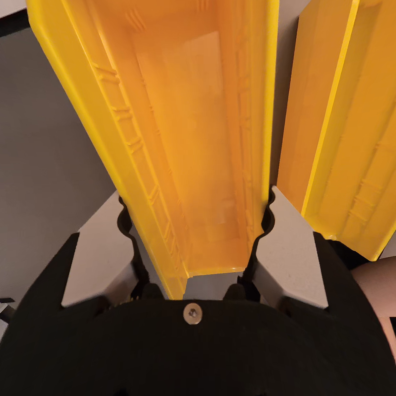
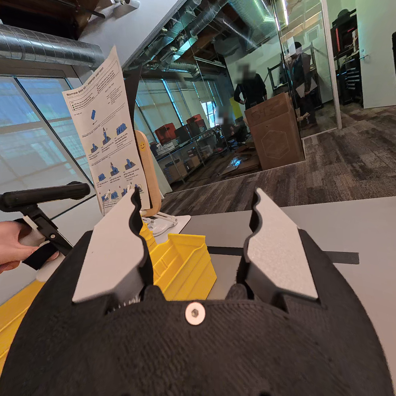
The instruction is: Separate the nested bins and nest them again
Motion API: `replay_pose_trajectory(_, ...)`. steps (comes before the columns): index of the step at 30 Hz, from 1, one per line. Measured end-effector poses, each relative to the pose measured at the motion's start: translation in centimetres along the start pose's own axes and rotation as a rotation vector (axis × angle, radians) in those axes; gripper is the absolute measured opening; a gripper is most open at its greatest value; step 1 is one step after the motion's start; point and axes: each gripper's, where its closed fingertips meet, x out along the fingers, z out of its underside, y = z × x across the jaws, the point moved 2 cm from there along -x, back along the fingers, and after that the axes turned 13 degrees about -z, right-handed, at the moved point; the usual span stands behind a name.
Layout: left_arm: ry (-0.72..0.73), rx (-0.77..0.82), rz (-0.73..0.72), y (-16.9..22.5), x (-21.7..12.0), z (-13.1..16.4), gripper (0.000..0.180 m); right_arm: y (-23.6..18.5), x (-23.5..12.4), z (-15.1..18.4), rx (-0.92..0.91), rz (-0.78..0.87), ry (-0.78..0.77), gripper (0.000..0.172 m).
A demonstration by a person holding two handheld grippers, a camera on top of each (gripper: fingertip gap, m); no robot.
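Up close in the left wrist view, the left gripper (image 1: 194,214) had its jaws spread wide around a long yellow bin (image 1: 182,132), one finger on each long side. The right pad looked pressed against the bin's right rim, and the left pad sat at the outer wall of the other side; whether that pad truly pressed could not be told. The bin's open inside faced the camera, its near end reaching back almost to the gripper body. Just beside it on the right lay a second yellow bin (image 1: 347,150), apart from the first by a narrow gap.

Meanwhile, the right gripper (image 2: 194,216) hung above the grey bench (image 2: 321,235) with its jaws wide apart and nothing between the pads. Below it, partly behind its left finger, stood another yellow bin (image 2: 184,270) on the bench, near a strip of dark tape (image 2: 342,258). A printed instruction sheet (image 2: 107,139) leaned on a wooden stand (image 2: 150,171) behind. At the left edge, a person's hand (image 2: 15,244) gripped a black handle (image 2: 42,195).
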Motion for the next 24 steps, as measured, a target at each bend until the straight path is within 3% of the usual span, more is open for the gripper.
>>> replay_pose_trajectory(24, -0.033, 0.033, 0.021, -0.4, -2.2, 0.3, 0.12, 0.7, 0.6, 1.8, 0.047, -0.01, -0.057, 0.097)
